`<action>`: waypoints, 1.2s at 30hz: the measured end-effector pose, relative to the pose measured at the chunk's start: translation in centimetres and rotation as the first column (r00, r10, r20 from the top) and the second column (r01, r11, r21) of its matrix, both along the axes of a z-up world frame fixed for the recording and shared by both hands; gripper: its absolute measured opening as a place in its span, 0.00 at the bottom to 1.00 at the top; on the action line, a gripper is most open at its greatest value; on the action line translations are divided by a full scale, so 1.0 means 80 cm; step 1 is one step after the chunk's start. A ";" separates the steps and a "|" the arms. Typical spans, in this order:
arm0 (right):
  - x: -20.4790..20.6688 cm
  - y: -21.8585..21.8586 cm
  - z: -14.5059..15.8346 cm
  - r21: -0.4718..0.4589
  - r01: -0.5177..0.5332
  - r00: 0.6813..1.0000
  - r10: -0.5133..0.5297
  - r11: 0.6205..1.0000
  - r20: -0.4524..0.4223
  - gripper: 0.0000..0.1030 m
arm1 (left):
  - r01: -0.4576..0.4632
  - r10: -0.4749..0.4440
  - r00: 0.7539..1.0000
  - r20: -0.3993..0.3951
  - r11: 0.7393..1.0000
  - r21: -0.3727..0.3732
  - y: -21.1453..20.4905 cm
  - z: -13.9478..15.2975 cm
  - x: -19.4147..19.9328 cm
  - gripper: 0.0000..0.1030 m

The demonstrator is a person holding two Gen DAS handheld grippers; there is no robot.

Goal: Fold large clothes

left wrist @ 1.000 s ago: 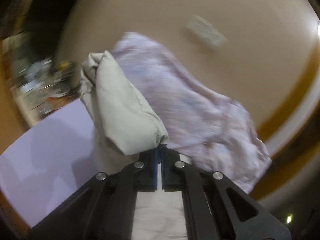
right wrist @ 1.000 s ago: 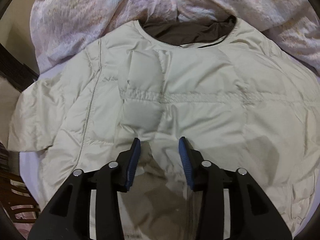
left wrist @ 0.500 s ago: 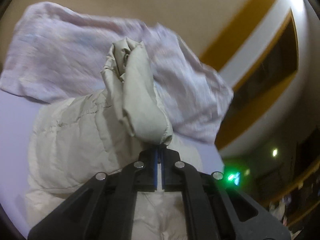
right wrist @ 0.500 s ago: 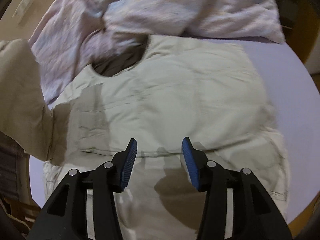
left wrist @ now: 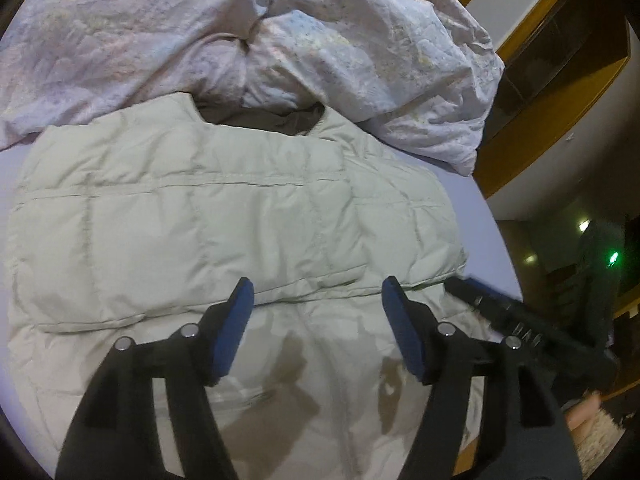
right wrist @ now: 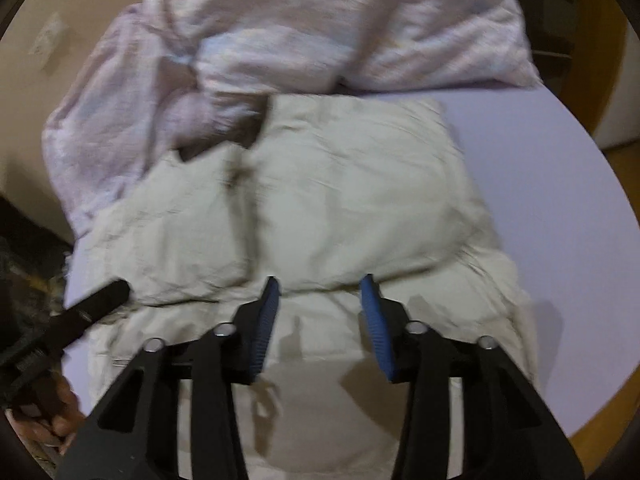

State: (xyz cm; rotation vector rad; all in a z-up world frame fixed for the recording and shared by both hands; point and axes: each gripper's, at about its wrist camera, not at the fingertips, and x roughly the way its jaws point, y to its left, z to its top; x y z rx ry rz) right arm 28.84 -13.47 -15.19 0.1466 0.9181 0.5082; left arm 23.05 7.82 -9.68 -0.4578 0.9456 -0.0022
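A pale beige quilted jacket (left wrist: 224, 216) lies flat on the lilac bed sheet (right wrist: 552, 184), its dark-lined neck opening (left wrist: 276, 120) toward the far side. Both sleeves are folded in over the body, leaving a fold edge across the jacket just ahead of both grippers. My left gripper (left wrist: 316, 292) is open and empty just above the jacket's lower part. My right gripper (right wrist: 320, 286) is open and empty above the same garment (right wrist: 340, 184). Each gripper shows at the edge of the other's view.
A crumpled pale pink duvet (left wrist: 280, 28) is heaped behind the jacket's collar; it also shows in the right wrist view (right wrist: 280, 20). The wooden bed edge (left wrist: 536, 120) and dark room lie to the right. A beige wall (right wrist: 24, 92) is at the left.
My left gripper held the raised sleeve shut, carried it over the jacket, and has let go; it is now open. The sleeve lies folded on the body. The right gripper shifted right.
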 end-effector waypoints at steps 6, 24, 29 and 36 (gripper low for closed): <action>-0.004 0.093 0.026 -0.019 -0.185 0.979 0.186 0.983 0.084 0.29 | -0.111 0.114 0.993 -0.023 0.988 0.103 0.050 0.006 -0.050 0.69; 0.061 0.153 -0.047 -0.130 -0.210 0.962 0.181 0.969 -0.206 0.52 | -0.356 0.391 0.910 -0.136 0.907 0.226 0.171 -0.018 -0.194 0.82; 0.033 0.053 -0.020 -0.030 -0.175 0.972 0.168 0.984 -0.166 0.85 | -0.337 0.377 0.911 -0.168 0.915 0.223 0.174 -0.034 -0.213 0.85; 0.029 -0.135 -0.051 -0.005 0.033 0.952 -0.033 0.999 -0.303 0.85 | -0.323 0.355 0.908 -0.224 0.932 0.165 0.177 -0.057 -0.244 0.85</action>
